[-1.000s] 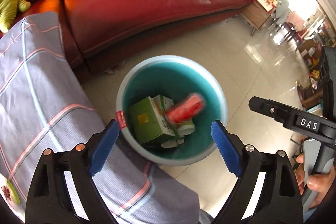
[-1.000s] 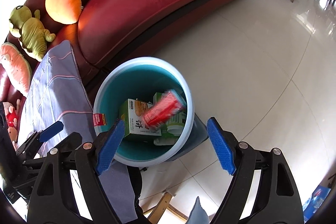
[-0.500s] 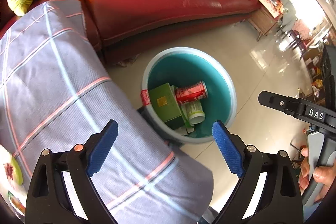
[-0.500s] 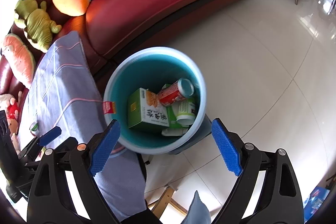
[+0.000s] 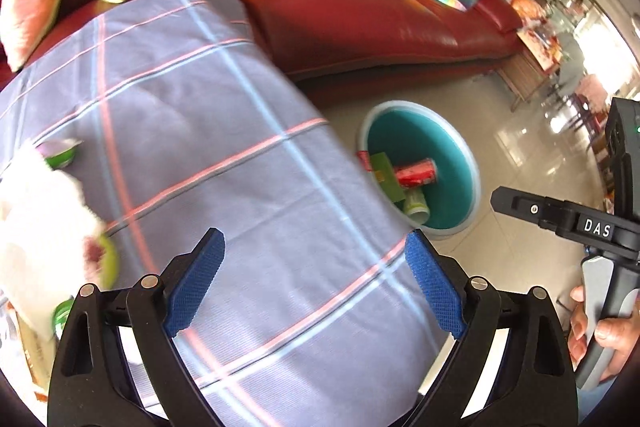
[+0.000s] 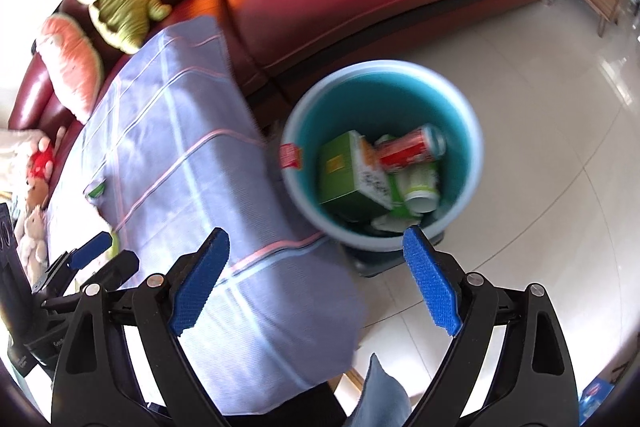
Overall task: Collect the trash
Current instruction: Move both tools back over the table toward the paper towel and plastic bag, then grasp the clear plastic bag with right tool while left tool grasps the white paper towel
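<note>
Both jaws wide, nothing between them; right gripper [image 6: 314, 281] jaws have just been opening. Can [image 6: 412, 149] lies in bin [image 6: 478, 163] beside carton [image 6: 352, 175]. Remaining trash [image 5: 60, 157] sits on cloth [image 5: 240, 167], far left of left gripper [image 5: 314, 283], the nearer one.

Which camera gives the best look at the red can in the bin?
The right wrist view: the red can lies large and almost unblocked atop the green box inside the teal bin. The left wrist view shows the same can smaller, farther off, beside the cloth's edge.
</note>
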`<state>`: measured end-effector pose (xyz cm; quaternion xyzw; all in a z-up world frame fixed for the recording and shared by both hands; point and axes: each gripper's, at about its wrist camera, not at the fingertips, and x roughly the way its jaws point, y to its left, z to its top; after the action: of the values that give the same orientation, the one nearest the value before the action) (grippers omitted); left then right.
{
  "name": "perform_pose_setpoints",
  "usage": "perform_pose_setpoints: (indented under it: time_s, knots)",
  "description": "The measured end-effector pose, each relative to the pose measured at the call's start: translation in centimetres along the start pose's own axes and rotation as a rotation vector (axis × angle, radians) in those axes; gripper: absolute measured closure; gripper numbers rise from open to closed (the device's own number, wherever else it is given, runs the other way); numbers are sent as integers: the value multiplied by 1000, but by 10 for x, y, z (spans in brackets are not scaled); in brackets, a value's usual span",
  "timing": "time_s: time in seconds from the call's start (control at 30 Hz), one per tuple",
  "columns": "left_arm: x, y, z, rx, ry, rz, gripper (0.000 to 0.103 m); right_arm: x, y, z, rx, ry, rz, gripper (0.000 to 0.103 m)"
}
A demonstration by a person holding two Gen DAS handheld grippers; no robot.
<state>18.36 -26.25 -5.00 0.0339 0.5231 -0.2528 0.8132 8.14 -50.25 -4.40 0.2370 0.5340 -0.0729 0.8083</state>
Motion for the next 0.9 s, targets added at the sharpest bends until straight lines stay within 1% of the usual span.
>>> perform_pose_setpoints:
  time_s: [0.27,0.47,0.6,0.7,0.8,0.9]
  knots:
    - [-42,71,-21,-84,-66,30,11,3,76,-9,-110,18,9,19]
    - [-72,132,-36,-177,-123,54,11,9,134,-15,-186,37,-3,19]
    - [-89,179,-49,-251,-153,82,11,21,174,-20,-231,71,25,19]
    - [-97,212,-59,-305,-161,102,11,33,204,-24,-267,90,45,19]
    - [-100,240,-69,-355,-149,118,11,49,230,-28,-284,117,77,19]
    - [-100,261,-76,-394,-141,125,11,68,252,-33,-289,154,106,19]
